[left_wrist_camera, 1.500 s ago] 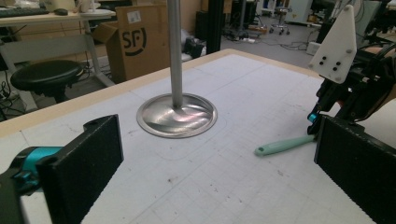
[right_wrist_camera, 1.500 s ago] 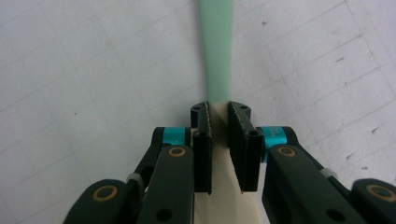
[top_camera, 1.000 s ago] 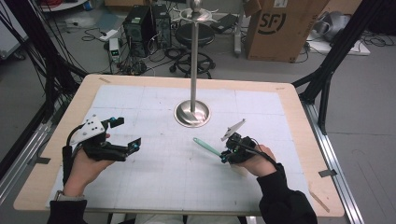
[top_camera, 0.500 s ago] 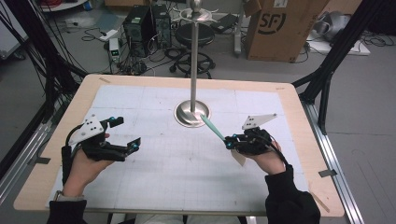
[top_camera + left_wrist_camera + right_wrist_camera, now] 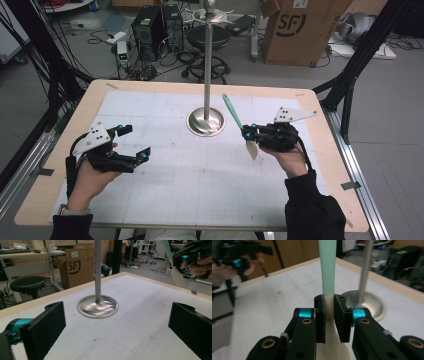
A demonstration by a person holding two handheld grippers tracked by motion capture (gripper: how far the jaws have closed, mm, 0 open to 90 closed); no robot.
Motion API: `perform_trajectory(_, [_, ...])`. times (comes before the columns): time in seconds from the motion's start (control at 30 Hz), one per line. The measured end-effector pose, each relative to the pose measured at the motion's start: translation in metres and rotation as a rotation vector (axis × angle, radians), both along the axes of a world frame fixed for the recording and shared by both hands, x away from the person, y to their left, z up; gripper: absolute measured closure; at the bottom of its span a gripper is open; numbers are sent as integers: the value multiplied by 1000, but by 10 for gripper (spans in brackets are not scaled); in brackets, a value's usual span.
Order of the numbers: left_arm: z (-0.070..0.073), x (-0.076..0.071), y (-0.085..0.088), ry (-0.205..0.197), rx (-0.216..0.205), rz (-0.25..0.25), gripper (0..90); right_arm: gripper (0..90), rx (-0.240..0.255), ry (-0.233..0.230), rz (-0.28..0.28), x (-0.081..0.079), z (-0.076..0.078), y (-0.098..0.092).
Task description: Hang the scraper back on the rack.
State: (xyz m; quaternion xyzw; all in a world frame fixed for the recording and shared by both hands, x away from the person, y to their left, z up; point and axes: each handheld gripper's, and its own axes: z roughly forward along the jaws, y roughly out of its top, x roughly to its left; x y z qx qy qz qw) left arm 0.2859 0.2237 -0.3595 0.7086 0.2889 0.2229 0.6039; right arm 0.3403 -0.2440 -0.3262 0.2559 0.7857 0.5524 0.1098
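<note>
Right of the polished steel stand base (image 5: 205, 121), the right hand-held gripper (image 5: 248, 134) clamps a slim spatula (image 5: 232, 111), mint-green handle slanting up toward the pole, cream blade hanging down above the desk (image 5: 200, 195).

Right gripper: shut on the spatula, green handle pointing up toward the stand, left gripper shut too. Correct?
Not quite: the left gripper is open, nothing between its fingers, as the left gripper view shows. The rest holds: the right gripper is shut on the spatula, green handle pointing up toward the stand.
</note>
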Motion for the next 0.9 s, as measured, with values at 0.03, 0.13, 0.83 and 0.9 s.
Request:
perform_trajectory(0.03, [0,0,0,-5,-1,1,17,804,6,-2,-6,3,2,0])
perform_trajectory(0.13, [1,-1,0,-9,-3,1,17,804,12,0,-14,11,8,1])
perform_trajectory(0.83, [0,-2,-2,-10,-1,-6,17,804,102,-110,-135,62,70,0])
perform_trajectory(0.9, [0,-3,-2,-11,-1,-5,17,804,121,-112,-141,66,74,-1])
